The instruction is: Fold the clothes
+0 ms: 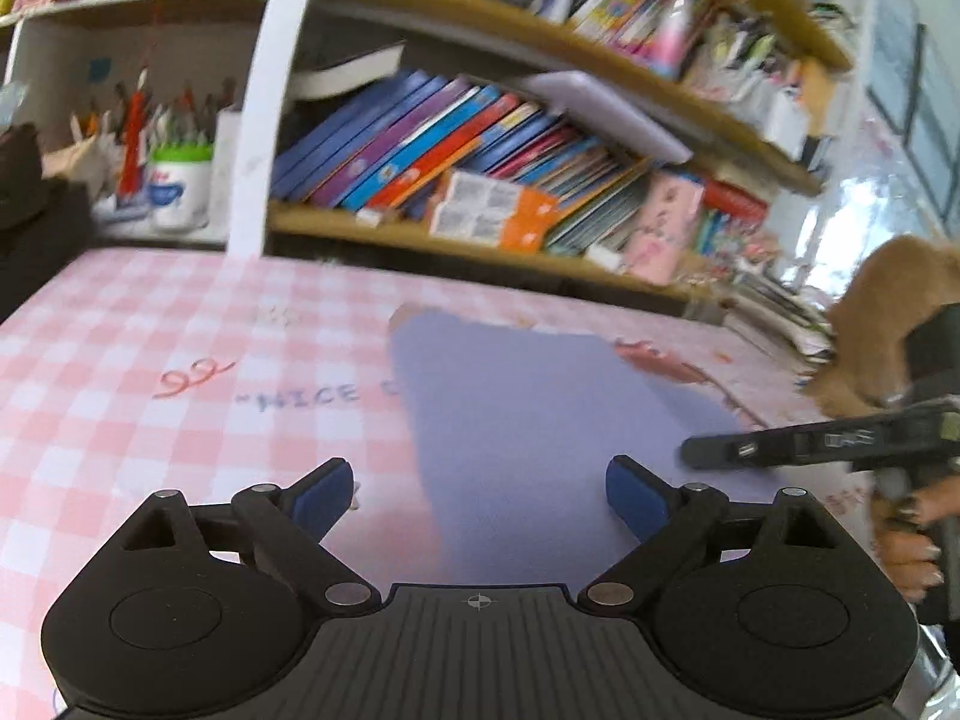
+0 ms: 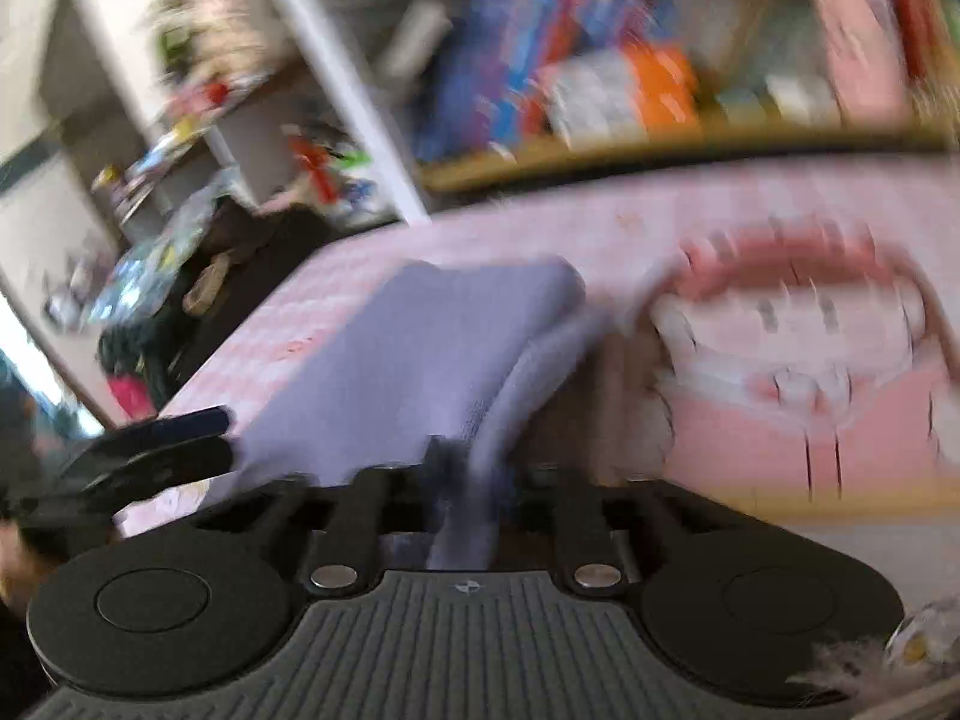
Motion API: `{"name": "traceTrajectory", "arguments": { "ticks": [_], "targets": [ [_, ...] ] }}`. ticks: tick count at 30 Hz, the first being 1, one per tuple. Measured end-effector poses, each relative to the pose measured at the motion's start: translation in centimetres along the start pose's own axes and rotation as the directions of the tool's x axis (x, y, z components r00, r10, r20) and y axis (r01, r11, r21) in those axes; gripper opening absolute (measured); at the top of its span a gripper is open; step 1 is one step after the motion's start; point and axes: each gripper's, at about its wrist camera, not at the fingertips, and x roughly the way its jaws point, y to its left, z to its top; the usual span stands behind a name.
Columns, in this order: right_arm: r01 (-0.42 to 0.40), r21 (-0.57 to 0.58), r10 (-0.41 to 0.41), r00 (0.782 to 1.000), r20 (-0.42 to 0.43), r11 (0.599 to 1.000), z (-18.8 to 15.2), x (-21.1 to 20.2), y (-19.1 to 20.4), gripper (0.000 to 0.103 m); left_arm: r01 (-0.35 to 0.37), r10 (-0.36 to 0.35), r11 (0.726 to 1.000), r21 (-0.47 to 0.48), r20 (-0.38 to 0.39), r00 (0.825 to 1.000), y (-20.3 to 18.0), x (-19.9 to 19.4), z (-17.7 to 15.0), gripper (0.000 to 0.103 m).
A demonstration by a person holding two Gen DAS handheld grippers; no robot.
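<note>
A lavender garment (image 1: 528, 414) lies flat on the pink checked tablecloth (image 1: 150, 324). My left gripper (image 1: 478, 495) is open and empty, hovering over the garment's near edge, its blue pads (image 1: 324, 489) spread wide. My right gripper (image 2: 465, 468) is shut on the garment's edge (image 2: 480, 420) and lifts a fold of it; the view is blurred by motion. The right gripper also shows from the side in the left wrist view (image 1: 720, 450), at the garment's right edge. The left gripper shows at the left edge of the right wrist view (image 2: 156, 450).
Bookshelves (image 1: 480, 138) full of books stand behind the table. A cup of pens (image 1: 177, 180) sits at the back left. A brown furry thing (image 1: 888, 324) is at the right. The cloth carries a pink cartoon print (image 2: 798, 354).
</note>
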Motion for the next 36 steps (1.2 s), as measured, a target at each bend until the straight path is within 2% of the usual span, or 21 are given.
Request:
{"name": "traceTrajectory", "arguments": {
  "ticks": [6, 8, 9, 10, 12, 13, 14, 17, 20, 21, 22, 23, 24, 28, 32, 36],
  "targets": [
    [0.043, 0.027, -0.044, 0.998, 0.037, 0.999, -0.2, -1.1, -0.3, 0.012, 0.063, -0.062, 0.997, -0.048, 0.018, 0.998, 0.9, 0.0, -0.2, 0.094],
    [0.057, 0.036, -0.059, 0.997, 0.049, 0.998, -0.3, -1.4, -0.4, 0.020, 0.061, -0.060, 0.996, -0.058, 0.007, 0.998, 1.1, 0.2, -0.2, 0.094],
    [0.065, 0.041, -0.067, 0.996, 0.055, 0.997, -0.3, -1.6, -0.4, 0.032, 0.061, -0.061, 0.996, -0.063, 0.001, 0.998, 1.3, 0.3, -0.2, 0.094],
    [0.072, 0.045, -0.074, 0.995, 0.061, 0.996, -0.4, -1.8, -0.5, 0.052, 0.066, -0.067, 0.995, -0.075, -0.008, 0.998, 1.6, 0.4, -0.2, 0.094],
    [0.069, 0.084, -0.074, 0.996, 0.058, 0.994, -0.3, -2.1, -1.0, 0.076, 0.085, -0.090, 0.988, -0.125, -0.028, 0.996, 2.5, 0.9, -0.1, 0.093],
    [0.061, 0.117, -0.067, 0.997, 0.050, 0.991, -0.3, -2.2, -1.5, 0.082, 0.103, -0.110, 0.982, -0.156, -0.034, 0.993, 3.0, 1.1, -0.2, 0.093],
    [0.053, 0.149, -0.060, 0.997, 0.042, 0.987, -0.2, -2.4, -1.9, 0.084, 0.121, -0.130, 0.975, -0.187, -0.039, 0.991, 3.4, 1.3, -0.2, 0.091],
    [0.027, 0.247, -0.029, 1.000, 0.006, 0.969, -0.4, -2.6, -3.2, 0.084, 0.192, -0.207, 0.947, -0.258, -0.030, 0.978, 4.2, 1.9, -0.5, 0.085],
    [0.003, 0.302, 0.008, 0.999, -0.037, 0.953, -0.7, -1.6, -3.5, 0.083, 0.210, -0.237, 0.934, -0.290, -0.061, 0.970, 4.2, 2.8, -0.6, 0.077],
    [-0.004, 0.309, 0.021, 0.998, -0.052, 0.951, -0.9, -1.1, -3.4, 0.080, 0.216, -0.247, 0.929, -0.300, -0.071, 0.966, 4.1, 3.1, -0.7, 0.076],
    [-0.011, 0.316, 0.034, 0.997, -0.066, 0.949, -1.0, -0.6, -3.4, 0.071, 0.221, -0.258, 0.924, -0.310, -0.080, 0.963, 4.1, 3.5, -0.9, 0.074],
    [-0.019, 0.317, 0.044, 0.997, -0.071, 0.948, -1.2, -0.1, -3.2, 0.063, 0.227, -0.268, 0.920, -0.321, -0.090, 0.959, 4.0, 3.8, -1.0, 0.067],
    [-0.028, 0.313, 0.056, 0.995, -0.082, 0.949, -1.3, 0.4, -3.0, 0.049, 0.228, -0.272, 0.919, -0.321, -0.098, 0.957, 3.7, 3.8, -1.1, 0.067],
    [-0.011, 0.205, 0.020, 0.999, -0.042, 0.979, -1.4, -0.3, -1.5, 0.032, 0.218, -0.258, 0.937, -0.271, -0.119, 0.959, 1.4, 2.8, -1.4, 0.061],
    [0.002, 0.090, -0.001, 1.000, -0.012, 0.996, -1.7, -2.9, -0.8, 0.029, 0.215, -0.250, 0.951, -0.224, -0.142, 0.958, -1.0, 1.8, -1.8, 0.060],
    [0.032, 0.032, -0.030, 0.998, -0.060, 0.999, -2.9, -5.6, -1.0, 0.029, 0.242, -0.280, 0.946, -0.217, -0.167, 0.945, -2.5, 1.4, -2.5, 0.060]
  ]
}}
